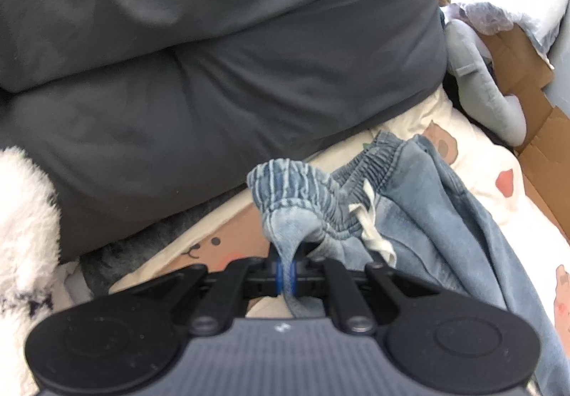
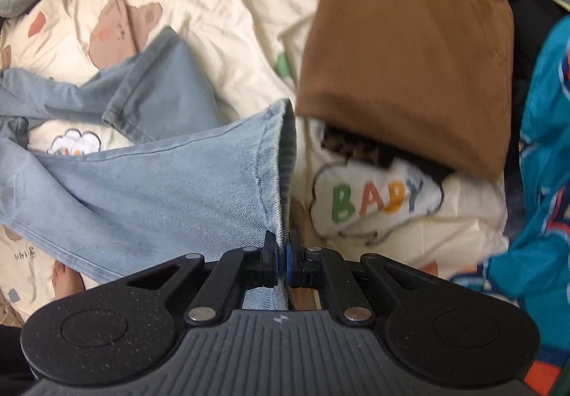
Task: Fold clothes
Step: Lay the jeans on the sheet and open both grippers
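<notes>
1. The left gripper [image 1: 285,276], jaws clamped tight, pinches the elastic waistband of the jeans [image 1: 409,210]; the garment trails away toward four o'clock across the printed cream sheet [image 1: 473,160].
2. The right gripper [image 2: 281,260], likewise closed, grips one leg hem [image 2: 281,160]; that leg runs off toward nine o'clock, the other leg [image 2: 160,86] lying loose at eleven o'clock.
3. Each hand holds one end of the jeans' long axis, so the fold likely hinges on bringing hem to waistband.
4. Readable print: "BABY" [image 2: 374,200] at two o'clock, beside a brown folded garment [image 2: 402,50].

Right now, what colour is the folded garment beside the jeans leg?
Brown folded garment, plain; clearest in the right wrist view.
</notes>
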A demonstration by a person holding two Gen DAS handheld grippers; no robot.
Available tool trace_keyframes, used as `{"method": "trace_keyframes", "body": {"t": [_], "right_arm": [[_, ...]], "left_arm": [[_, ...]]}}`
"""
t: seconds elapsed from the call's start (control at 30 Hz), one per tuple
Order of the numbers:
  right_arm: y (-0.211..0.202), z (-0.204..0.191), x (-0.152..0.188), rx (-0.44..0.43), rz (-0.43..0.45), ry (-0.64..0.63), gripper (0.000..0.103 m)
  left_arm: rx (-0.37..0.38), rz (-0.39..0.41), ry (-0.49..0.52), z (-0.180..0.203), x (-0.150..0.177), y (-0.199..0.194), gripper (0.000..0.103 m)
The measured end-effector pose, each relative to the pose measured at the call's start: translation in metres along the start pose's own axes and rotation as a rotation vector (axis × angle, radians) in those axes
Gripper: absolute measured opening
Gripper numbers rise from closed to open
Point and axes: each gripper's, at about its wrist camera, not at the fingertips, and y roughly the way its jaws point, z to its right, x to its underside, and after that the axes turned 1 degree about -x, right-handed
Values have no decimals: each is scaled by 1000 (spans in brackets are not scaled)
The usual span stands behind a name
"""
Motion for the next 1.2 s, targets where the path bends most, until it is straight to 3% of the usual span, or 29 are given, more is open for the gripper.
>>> {"method": "trace_keyframes", "body": {"t": [0.2,0.53,0.67,0.83,1.0,1.13,1.2], "right_arm": [[17,11,26,20,-40,37,1],[35,23,51,22,-57,71,1],[45,35,59,22,-42,122,3],[39,48,69,-12,46,213,6],[23,51,70,-77,157,244,7],[16,46,60,-155,224,243,7],[12,39,52,-188,250,233,7]], "left_arm": [[20,-56,-8,0,15,-4,5],[-39,-102,-12,-5,40,-19,4],[-63,-199,-34,-4,43,-19,7],[-21,-187,-34,5,39,-49,14],[2,-181,-42,15,31,-80,14],[8,-153,-34,23,19,-107,28],[9,-140,-33,23,16,-118,30]]}}
